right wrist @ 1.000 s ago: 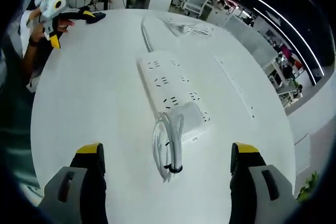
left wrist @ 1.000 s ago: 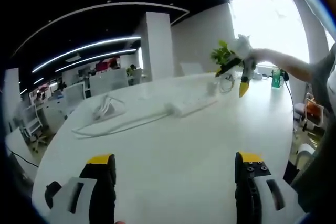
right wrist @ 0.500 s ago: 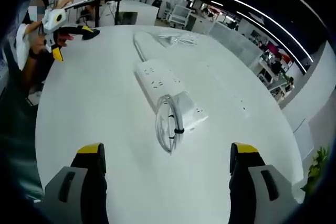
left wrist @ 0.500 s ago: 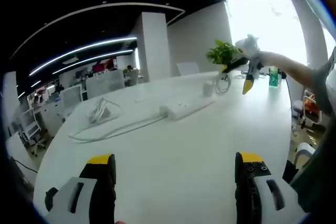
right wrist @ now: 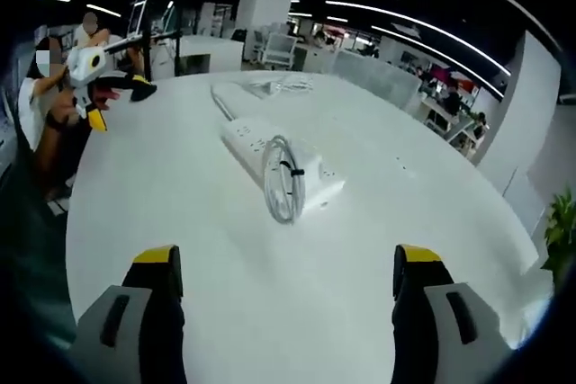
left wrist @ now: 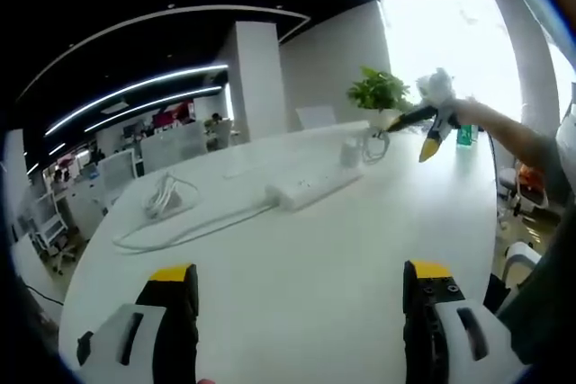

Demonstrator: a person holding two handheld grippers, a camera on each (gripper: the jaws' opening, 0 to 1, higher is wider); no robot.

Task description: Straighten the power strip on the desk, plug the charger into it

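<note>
In the left gripper view, the left gripper (left wrist: 299, 312) has its yellow-tipped black jaws spread wide above the round white desk (left wrist: 297, 258), with nothing between them. At the far left of the desk lies a loose white cable (left wrist: 180, 222) with a small bundle at its end, running rightward to the long white power strip (left wrist: 310, 188), which lies at a slant well away from the jaws. Just right of the strip stands a white block-shaped charger (left wrist: 349, 151) with its coiled cord (left wrist: 373, 145); it looks to rest on the strip's far end, though the view is too small to be sure. A green potted plant (left wrist: 378, 91) stands behind. At the right, the right gripper (left wrist: 432, 128) hangs in the air over the desk.

In the right gripper view, the left gripper (right wrist: 94, 87) shows at the far left edge, the strip (right wrist: 279, 164) and charger cord loop (right wrist: 281, 191) lie mid-desk, and the right gripper (right wrist: 288, 308) is wide open and empty.
</note>
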